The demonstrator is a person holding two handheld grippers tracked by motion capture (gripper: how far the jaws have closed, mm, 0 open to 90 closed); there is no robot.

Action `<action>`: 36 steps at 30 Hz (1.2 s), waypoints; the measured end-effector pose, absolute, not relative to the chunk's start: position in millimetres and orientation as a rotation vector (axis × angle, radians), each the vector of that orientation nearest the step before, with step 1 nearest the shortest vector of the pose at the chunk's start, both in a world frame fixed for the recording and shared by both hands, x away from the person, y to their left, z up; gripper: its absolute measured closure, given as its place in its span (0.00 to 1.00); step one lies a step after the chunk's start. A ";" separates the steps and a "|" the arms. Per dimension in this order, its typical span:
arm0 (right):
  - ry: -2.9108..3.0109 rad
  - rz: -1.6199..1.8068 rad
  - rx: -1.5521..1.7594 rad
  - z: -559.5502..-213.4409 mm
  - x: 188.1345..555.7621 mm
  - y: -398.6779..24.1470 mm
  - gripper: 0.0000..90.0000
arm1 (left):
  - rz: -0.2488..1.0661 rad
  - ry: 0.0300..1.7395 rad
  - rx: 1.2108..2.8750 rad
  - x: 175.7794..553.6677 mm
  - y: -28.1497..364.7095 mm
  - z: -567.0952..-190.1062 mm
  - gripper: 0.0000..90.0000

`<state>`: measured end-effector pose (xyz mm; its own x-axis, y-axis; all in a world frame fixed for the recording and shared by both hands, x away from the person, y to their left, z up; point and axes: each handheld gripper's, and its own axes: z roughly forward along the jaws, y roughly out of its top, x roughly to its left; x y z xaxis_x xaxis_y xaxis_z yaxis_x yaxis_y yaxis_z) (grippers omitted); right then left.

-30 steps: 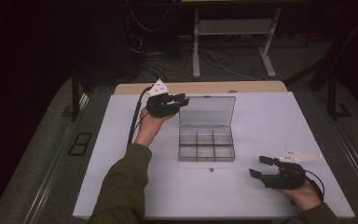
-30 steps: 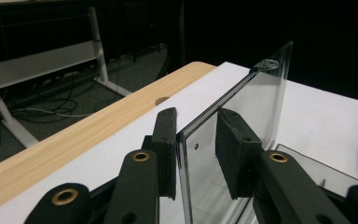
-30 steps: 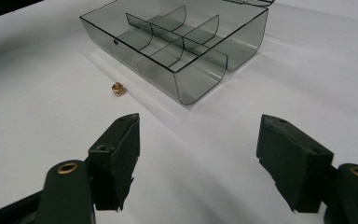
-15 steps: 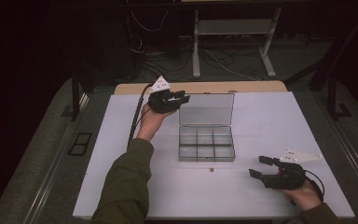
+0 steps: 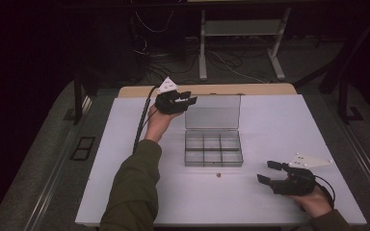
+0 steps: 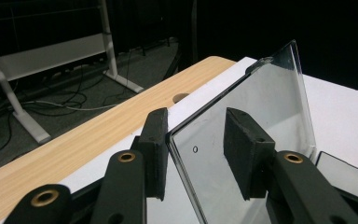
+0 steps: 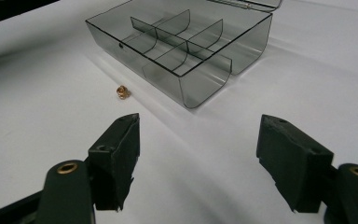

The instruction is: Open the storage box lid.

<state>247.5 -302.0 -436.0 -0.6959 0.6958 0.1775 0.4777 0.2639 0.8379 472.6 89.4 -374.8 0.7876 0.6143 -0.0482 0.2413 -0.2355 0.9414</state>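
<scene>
1. Clear smoky plastic makes up the box (image 5: 214,148), which sits open in the middle of the white table (image 5: 125,192), its lid (image 5: 213,111) standing upright at the far edge.
2. At the lid's upper left corner the left gripper (image 5: 187,100) has its jaws on either side of the lid's edge; in the left gripper view the lid (image 6: 261,107) runs up between the two pads, one pad (image 6: 157,149) close against its outer face and the other standing a little way off the inner face, so the jaws are slack around it rather than pressing.
3. The left jaws have just been opening, with the lid between them.
4. Compared with a second ago, the left hand has shifted slightly along the lid's edge; the right gripper (image 5: 269,172) has not moved.
5. The right gripper rests near the table's front right, jaws wide and holding nothing, well apart from the box.
6. The right gripper view brings out the box's curved dividers (image 7: 177,35) and a small brass nut (image 7: 122,91) lying just beside the front wall; from above that nut (image 5: 217,175) is a mere speck.
</scene>
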 end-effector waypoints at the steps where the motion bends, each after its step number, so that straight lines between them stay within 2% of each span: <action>1: 2.307 1.403 1.092 -436.1 247.5 -302.0 0.33 | 0.401 0.661 1.817 473.7 89.2 -375.7 0.65; 36: 2.322 1.402 1.089 -437.1 248.9 -301.7 0.33 | 0.396 0.748 1.876 503.8 80.9 -408.1 0.49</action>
